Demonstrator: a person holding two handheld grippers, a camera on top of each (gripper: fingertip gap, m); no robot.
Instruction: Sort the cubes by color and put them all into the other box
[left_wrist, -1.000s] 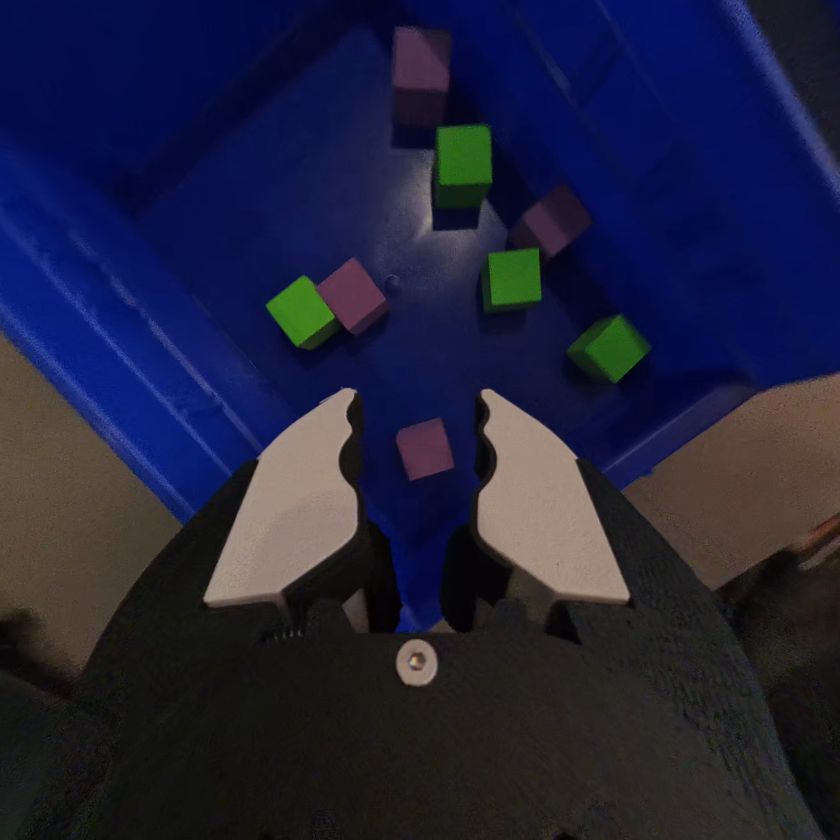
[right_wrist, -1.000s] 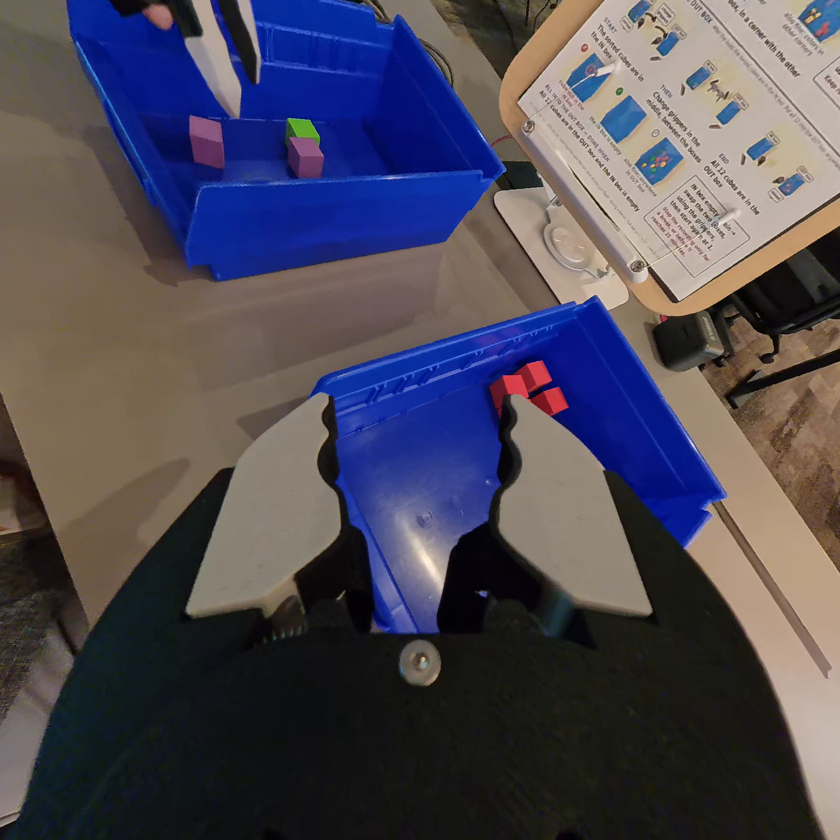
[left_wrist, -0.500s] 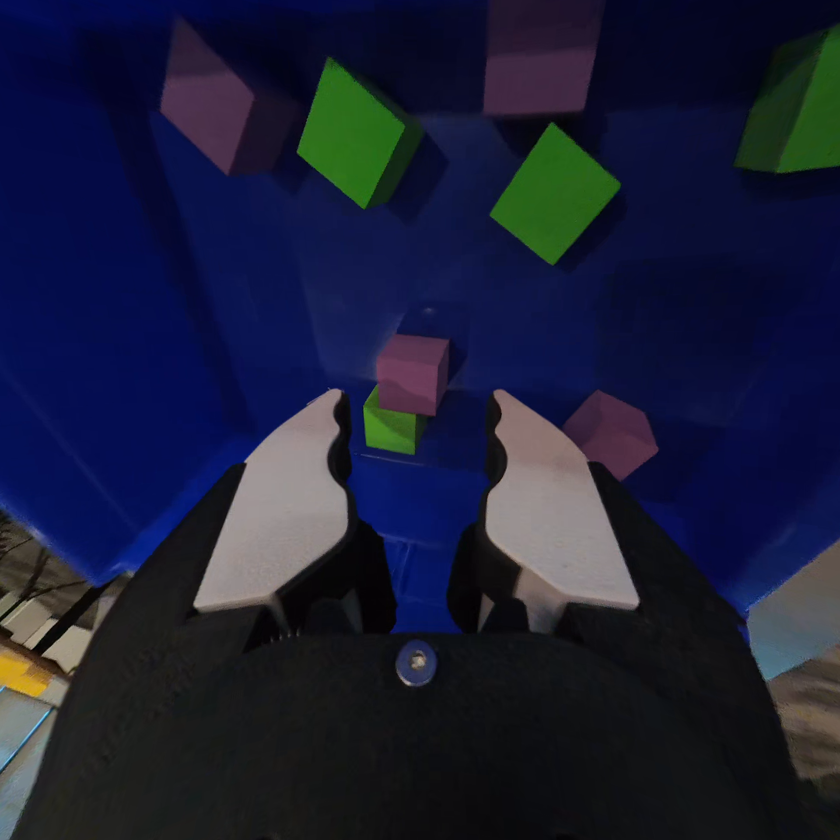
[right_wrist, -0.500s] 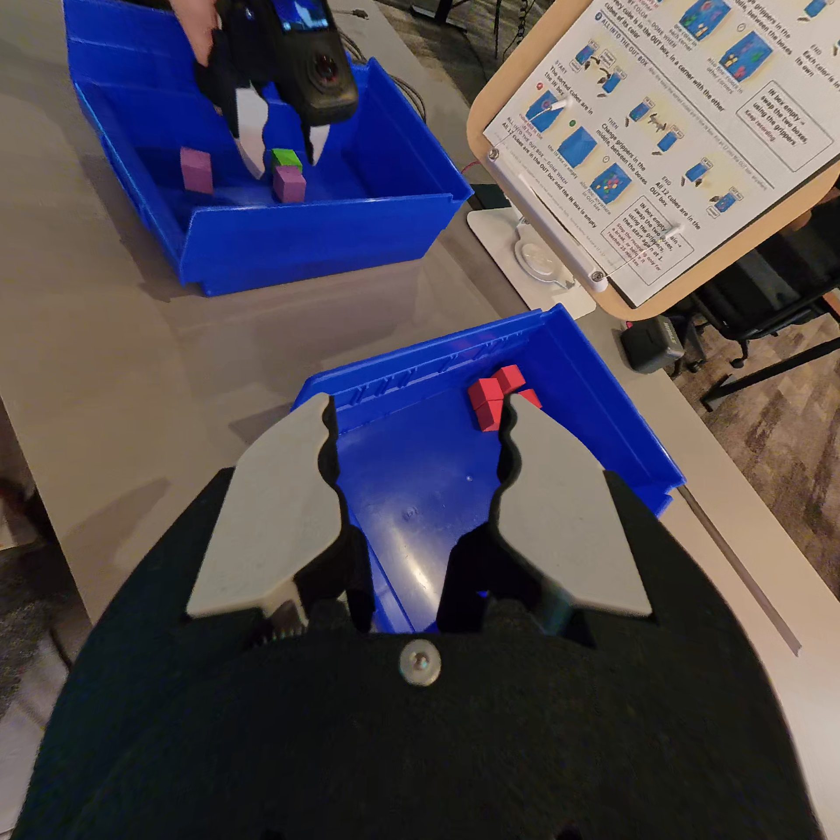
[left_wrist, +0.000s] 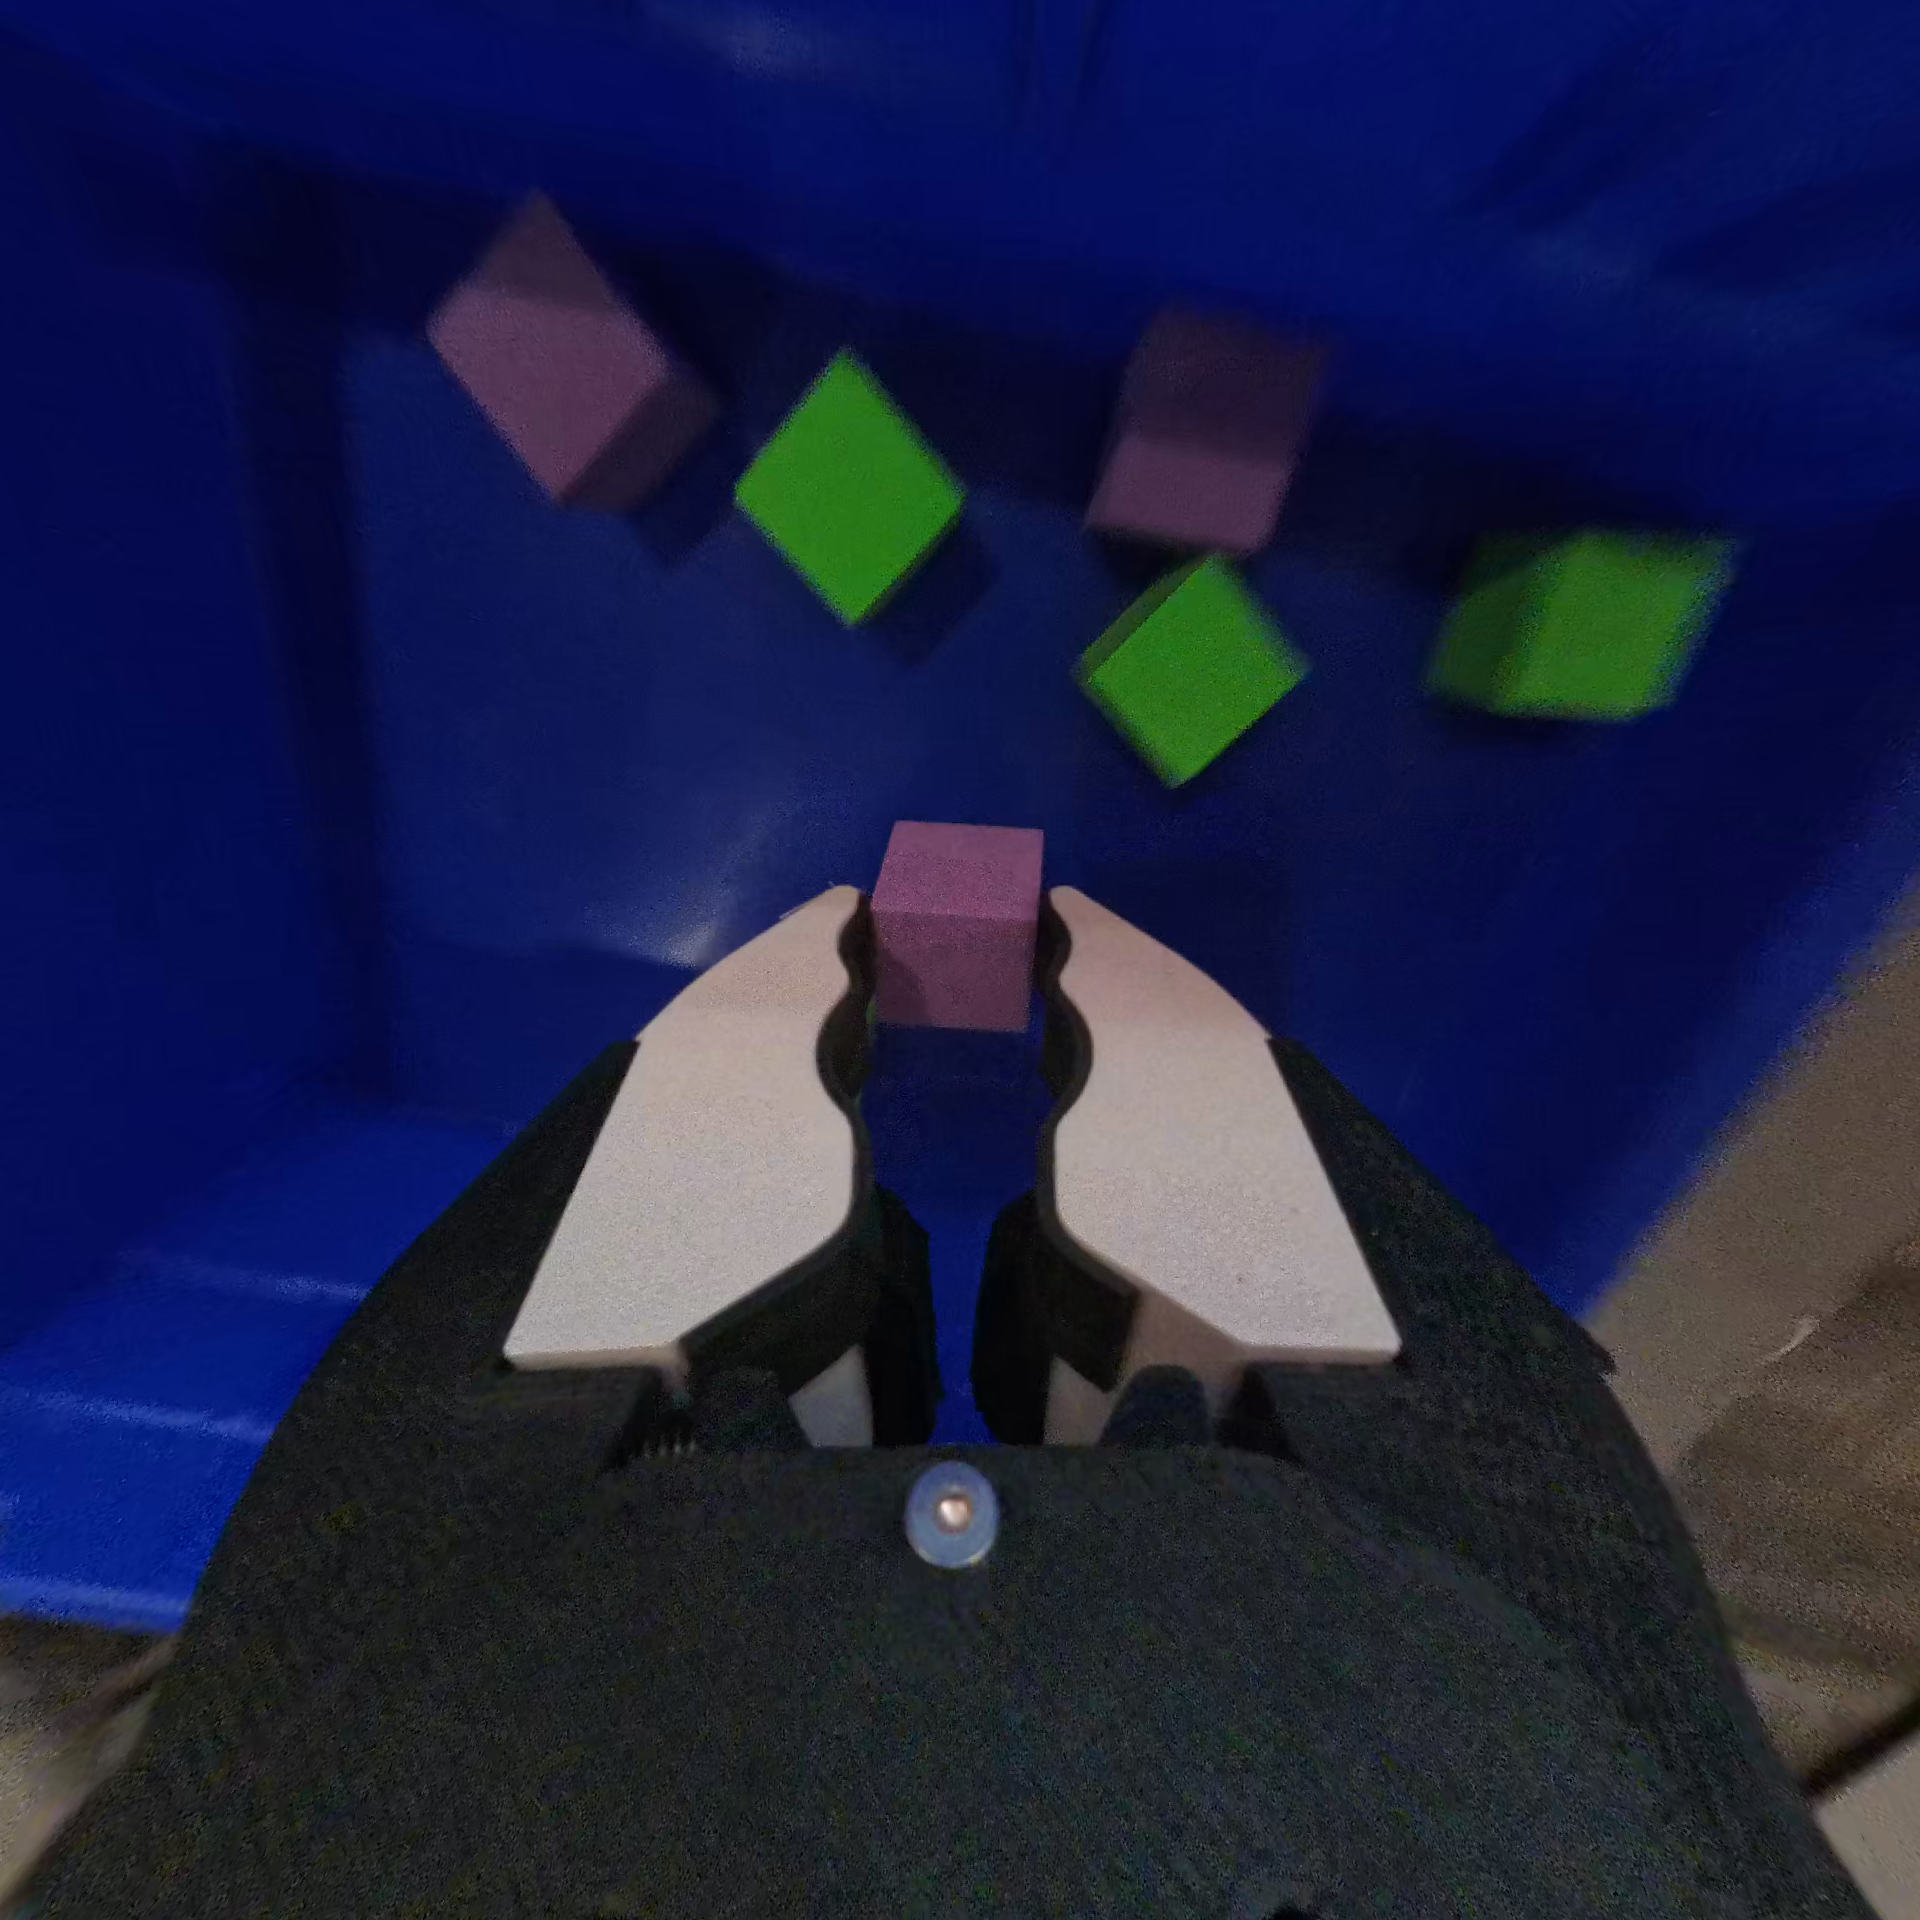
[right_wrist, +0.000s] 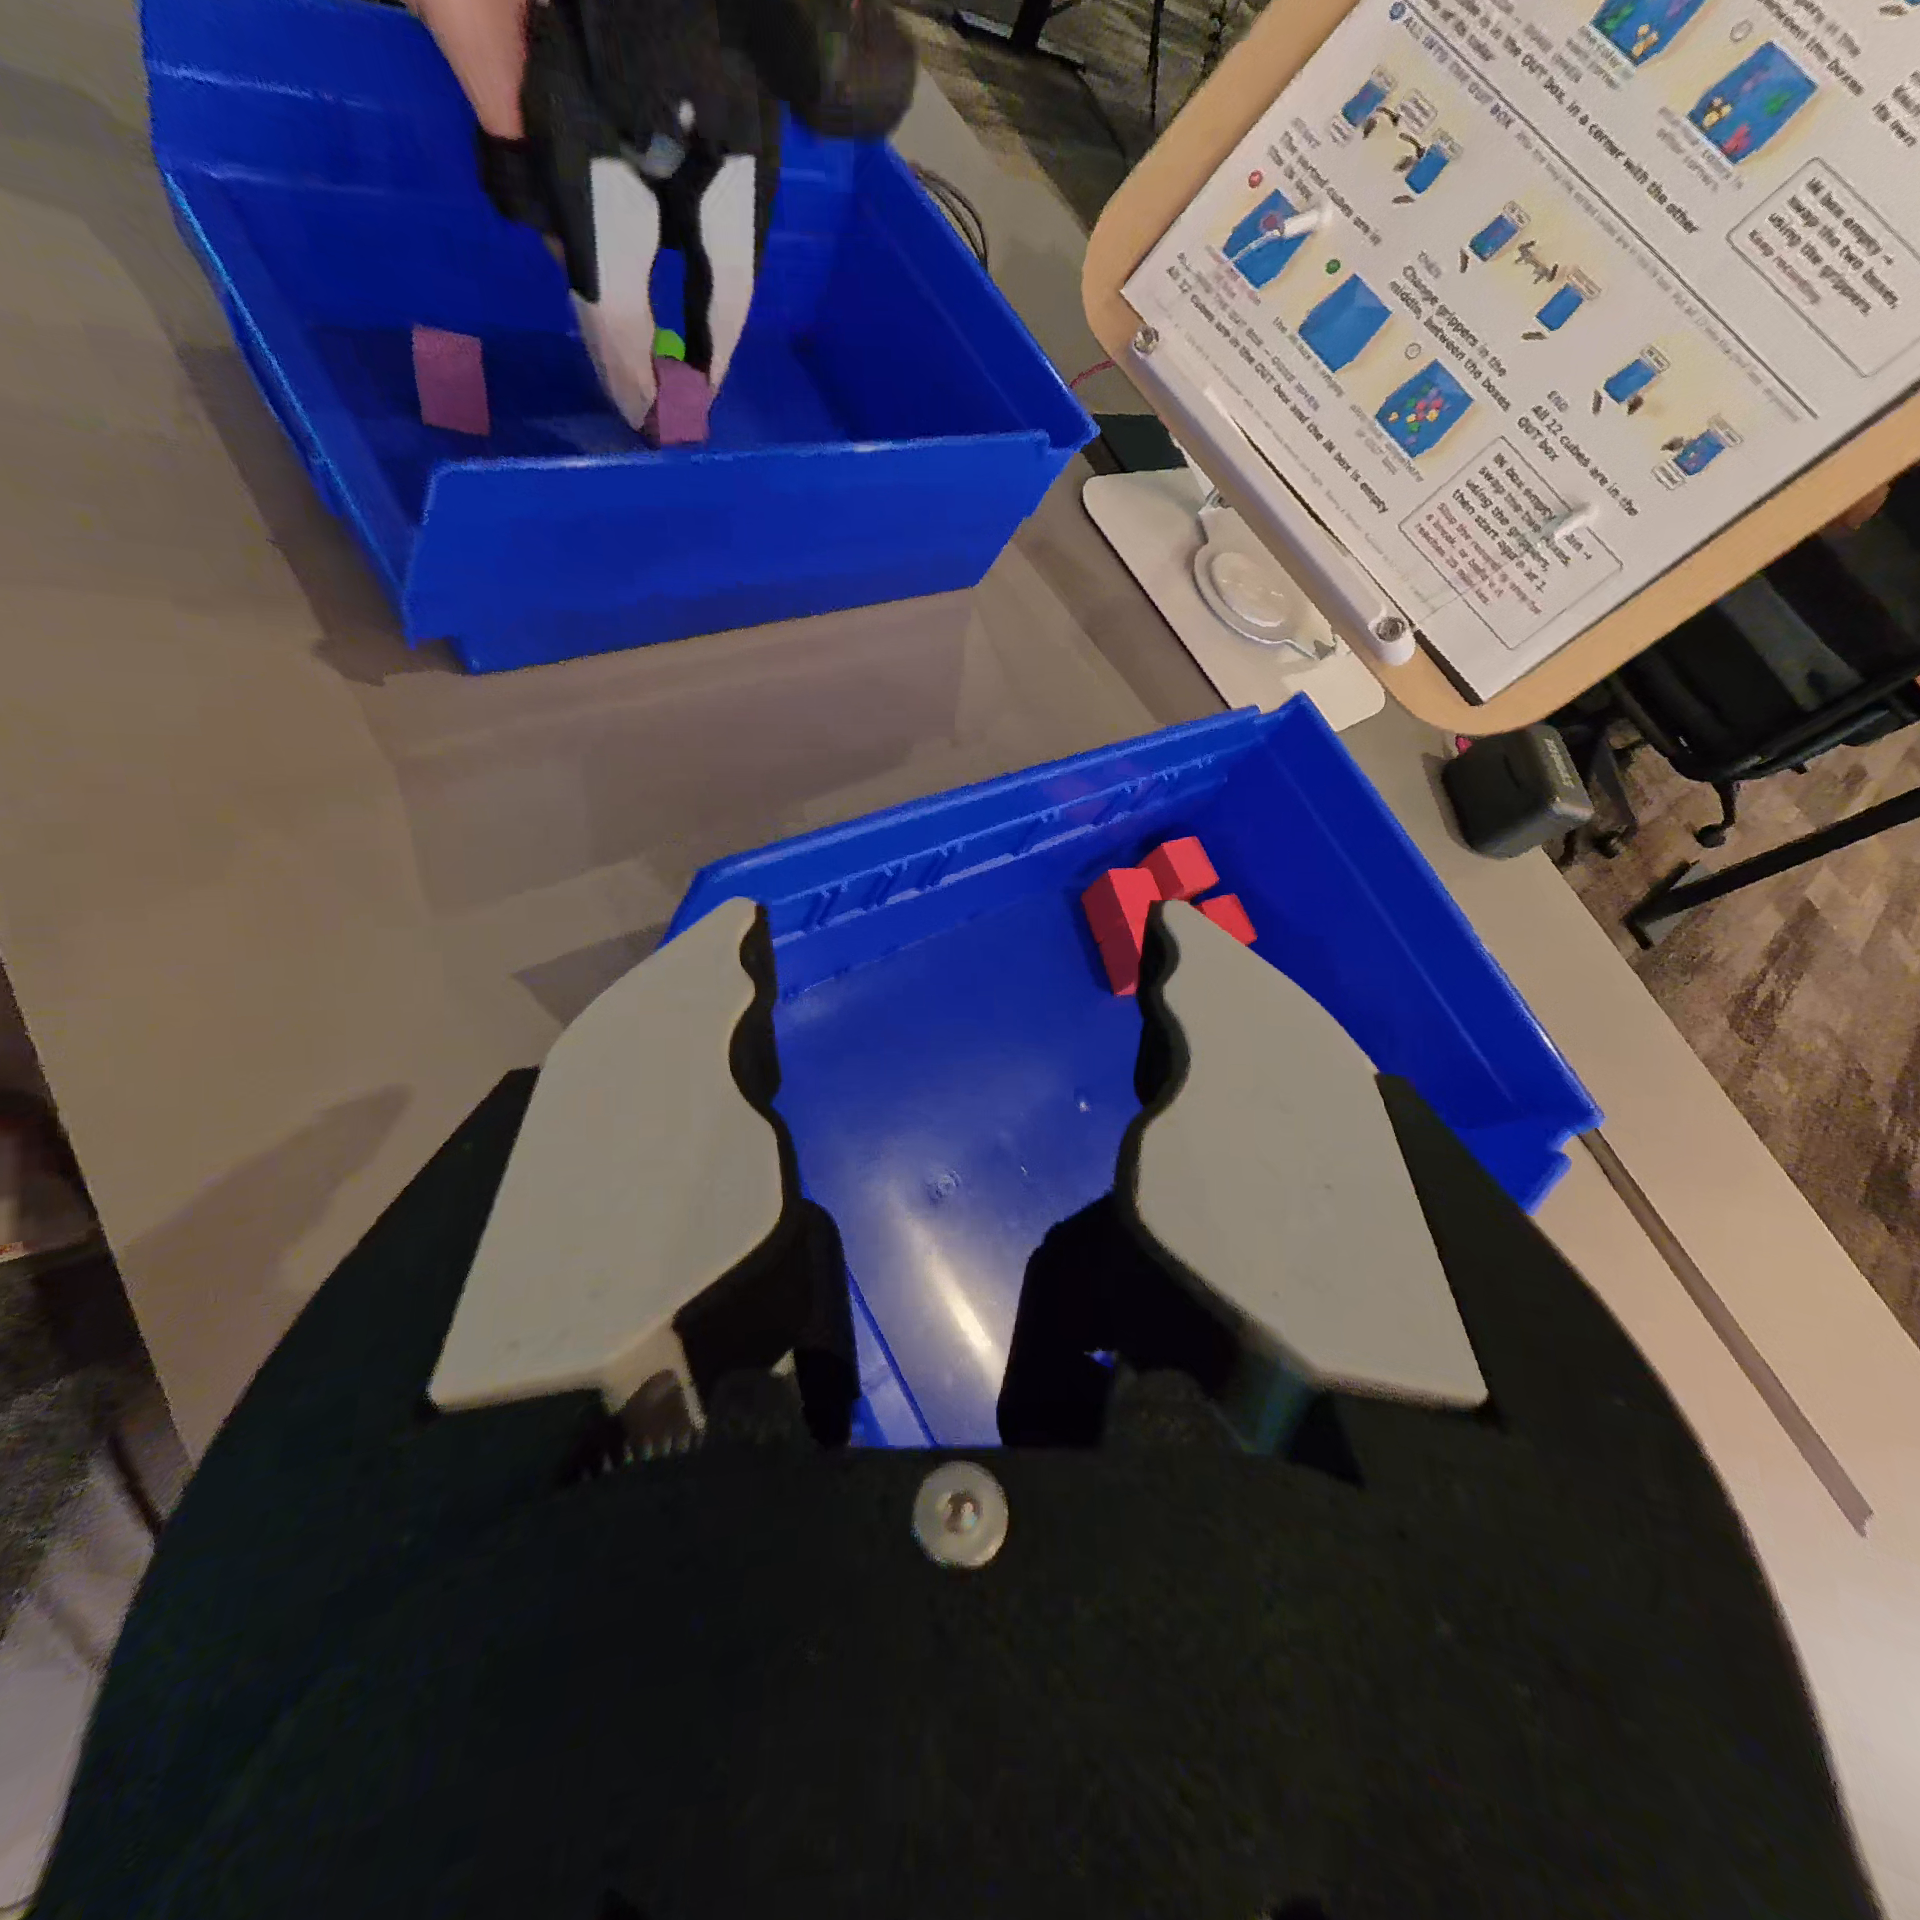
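My left gripper (left_wrist: 954, 914) is shut on a purple cube (left_wrist: 956, 925) inside the far blue bin (left_wrist: 187, 675). Two more purple cubes (left_wrist: 561, 353) and three green cubes (left_wrist: 847, 488) lie on the bin floor beyond it. In the right wrist view the left gripper (right_wrist: 675, 400) reaches down into that bin (right_wrist: 727, 540), with the held purple cube (right_wrist: 681, 410), a green cube (right_wrist: 668, 343) behind it and another purple cube (right_wrist: 449, 379) to its left. My right gripper (right_wrist: 951, 925) is open and empty above the near blue bin (right_wrist: 1434, 997), which holds red cubes (right_wrist: 1127, 914) in its far corner.
Both bins stand on a grey table (right_wrist: 312, 831). A tilted board with an instruction sheet (right_wrist: 1538, 312) on a white stand (right_wrist: 1236, 592) rises at the right. A black box (right_wrist: 1517, 800) and chair legs stand on the floor past the table's right edge.
My left gripper went down into the far bin and closed on the purple cube that lay beside a green one. My right gripper stayed open over the near bin, shifting slightly.
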